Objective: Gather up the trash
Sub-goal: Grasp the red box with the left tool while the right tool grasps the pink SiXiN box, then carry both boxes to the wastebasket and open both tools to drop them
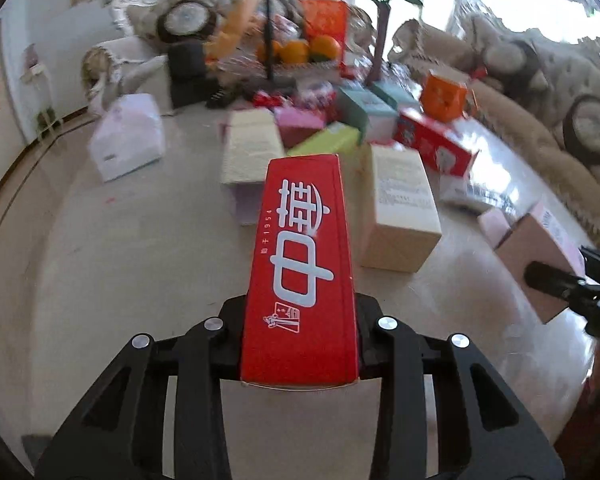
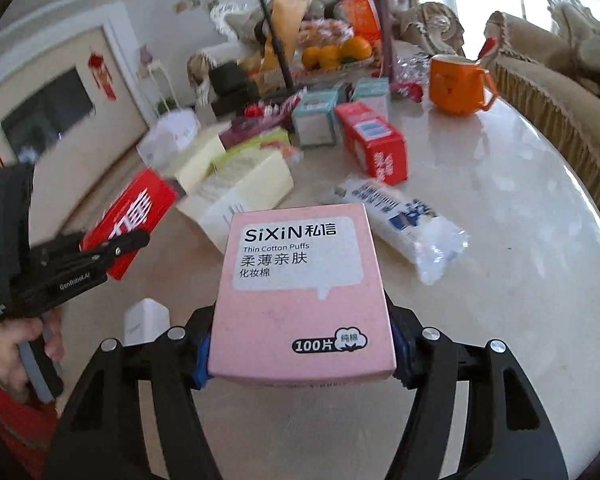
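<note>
A long red box (image 1: 300, 248) with white characters is clamped between the jaws of my left gripper (image 1: 300, 312), which is shut on its near end and holds it just above the marble table (image 1: 120, 260). In the right wrist view the same red box (image 2: 132, 216) sticks out of the left gripper (image 2: 116, 248) at the left. My right gripper (image 2: 302, 356) is shut on a pink cotton-puff box (image 2: 300, 280), with its blue pads (image 2: 202, 356) against both sides. The left wrist view shows that pink box (image 1: 536, 248) and the right gripper (image 1: 556, 280) at the right edge.
Cream boxes (image 1: 400, 200), a red carton (image 2: 374, 148), teal boxes (image 2: 314, 118) and a plastic-wrapped pack (image 2: 404, 216) lie mid-table. An orange mug (image 2: 456, 84) and a tray of oranges (image 2: 336, 54) stand further back. A white bag (image 1: 128, 136) sits left. Sofas ring the table.
</note>
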Demonstrator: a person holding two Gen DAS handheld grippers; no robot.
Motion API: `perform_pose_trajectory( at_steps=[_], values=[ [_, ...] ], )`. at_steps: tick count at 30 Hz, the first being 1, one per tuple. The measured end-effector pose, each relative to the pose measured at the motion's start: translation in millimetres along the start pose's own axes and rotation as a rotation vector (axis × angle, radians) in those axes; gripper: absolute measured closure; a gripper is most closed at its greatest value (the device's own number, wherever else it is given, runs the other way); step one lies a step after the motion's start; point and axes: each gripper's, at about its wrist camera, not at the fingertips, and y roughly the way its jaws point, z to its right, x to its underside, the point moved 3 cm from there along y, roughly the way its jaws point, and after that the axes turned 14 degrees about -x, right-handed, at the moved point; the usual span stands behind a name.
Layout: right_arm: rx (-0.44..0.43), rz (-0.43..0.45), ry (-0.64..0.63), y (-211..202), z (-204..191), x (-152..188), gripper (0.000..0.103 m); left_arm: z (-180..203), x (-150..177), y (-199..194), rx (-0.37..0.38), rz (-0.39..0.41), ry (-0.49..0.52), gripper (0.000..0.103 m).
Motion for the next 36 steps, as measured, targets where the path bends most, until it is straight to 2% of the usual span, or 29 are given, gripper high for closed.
perform_pose_trajectory(
  at_steps=[3, 7, 11, 15, 18, 19, 22, 24, 28, 32, 36],
  values=[
    [-0.045, 0.063, 0.021, -32, -8, 1, 0.041, -12, 5, -37, 0.022, 0.053, -0.050, 0.068],
    [-0.104, 0.132, 0.002, -84, -28, 32, 0.041, -13, 41, -104, 0.067, 0.139, -0.087, 0.068],
    [-0.151, 0.117, 0.000, -119, -47, 99, 0.040, 12, 119, -163, 0.133, 0.163, -0.061, 0.068],
    [-0.174, 0.017, 0.028, -132, -62, 190, 0.041, 54, 207, -183, 0.223, 0.069, -0.015, 0.067],
    [-0.113, -0.086, 0.064, -115, -55, 244, 0.040, 88, 272, -167, 0.205, -0.054, 0.064, 0.067],
    [-0.078, -0.125, 0.102, -103, -46, 264, 0.040, 99, 294, -149, 0.219, -0.130, 0.056, 0.068],
    [0.027, -0.251, 0.187, -61, -14, 313, 0.040, 115, 329, -108, 0.207, -0.266, 0.029, 0.067],
    [0.027, -0.316, 0.271, -45, 3, 326, 0.041, 124, 344, -84, 0.198, -0.338, 0.021, 0.067],
    [0.056, -0.289, 0.249, -35, 7, 311, 0.041, 141, 349, -60, 0.170, -0.340, 0.059, 0.067],
    [0.067, -0.337, 0.250, -15, 13, 321, 0.041, 151, 353, -45, 0.165, -0.348, 0.084, 0.067],
    [0.087, -0.341, 0.227, -9, 7, 323, 0.040, 156, 361, -33, 0.168, -0.382, 0.104, 0.067]
  ],
)
